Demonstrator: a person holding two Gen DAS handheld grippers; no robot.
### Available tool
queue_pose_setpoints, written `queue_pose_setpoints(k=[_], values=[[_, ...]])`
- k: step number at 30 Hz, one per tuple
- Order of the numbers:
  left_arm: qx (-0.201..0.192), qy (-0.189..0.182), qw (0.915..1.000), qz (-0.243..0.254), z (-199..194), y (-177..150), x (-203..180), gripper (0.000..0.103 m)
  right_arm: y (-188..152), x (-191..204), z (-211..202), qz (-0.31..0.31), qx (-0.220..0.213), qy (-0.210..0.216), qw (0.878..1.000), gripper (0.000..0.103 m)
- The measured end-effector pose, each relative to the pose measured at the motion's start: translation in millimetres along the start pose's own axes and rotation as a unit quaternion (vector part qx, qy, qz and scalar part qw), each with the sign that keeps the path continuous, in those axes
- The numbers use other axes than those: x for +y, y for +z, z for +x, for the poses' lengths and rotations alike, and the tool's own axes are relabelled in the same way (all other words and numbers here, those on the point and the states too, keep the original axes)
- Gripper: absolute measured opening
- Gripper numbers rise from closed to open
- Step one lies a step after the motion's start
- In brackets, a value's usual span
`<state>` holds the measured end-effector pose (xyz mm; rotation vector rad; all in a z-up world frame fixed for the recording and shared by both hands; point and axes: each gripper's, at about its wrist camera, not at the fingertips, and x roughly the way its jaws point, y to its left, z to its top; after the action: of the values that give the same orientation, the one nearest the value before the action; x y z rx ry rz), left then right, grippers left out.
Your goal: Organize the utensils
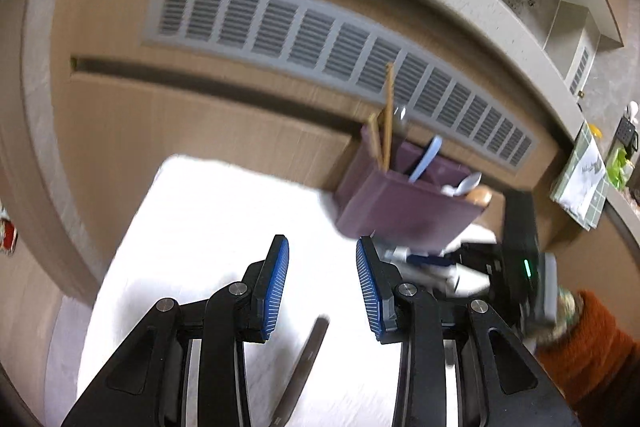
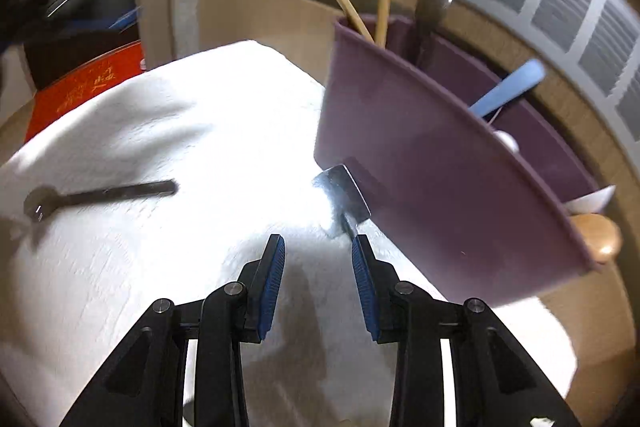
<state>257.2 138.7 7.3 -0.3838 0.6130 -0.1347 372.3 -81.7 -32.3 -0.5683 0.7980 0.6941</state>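
Below, both tongs (image 1: 322, 269) (image 2: 318, 269) agape over white cloth (image 2: 180, 131), empty.

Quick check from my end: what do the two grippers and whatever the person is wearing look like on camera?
The left gripper and right gripper look alike: black angular linkage arms with round silver pivot pins, and blue ribbed pads on the inner face of each finger. No cables or markings show on them. In the left wrist view, an orange knitted sleeve shows at lower right.

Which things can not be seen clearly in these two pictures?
- Dark metal spoon: left wrist view, bowl cut off by the bottom edge.
- Shiny metal utensil: right wrist view, glare and the purple plastic holder hide its shape.
- Holder's inside dividers: both views, front wall covers them.
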Motion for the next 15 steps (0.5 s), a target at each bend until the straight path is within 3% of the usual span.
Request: queue_pose_setpoints(k=[11, 14, 15], values=[[0.02, -0.015, 0.9974, -0.067, 1.9, -26.0, 36.0, 0.036, 15.1, -17.0, 31.1, 0.048, 0.015, 0.016, 0.999, 0.032], [0.023, -0.019, 0.997, -0.072, 2.8, -25.7, 36.9, 0.036, 11.3, -21.7, 26.4, 0.066, 0.019, 0.011, 0.998, 0.009], [0.023, -0.019, 0.9968, -0.073, 3.2, -26.4, 38.3, 0.036, 8.2, -22.4, 22.2, 0.07, 0.021, 0.009, 0.997, 0.008]])
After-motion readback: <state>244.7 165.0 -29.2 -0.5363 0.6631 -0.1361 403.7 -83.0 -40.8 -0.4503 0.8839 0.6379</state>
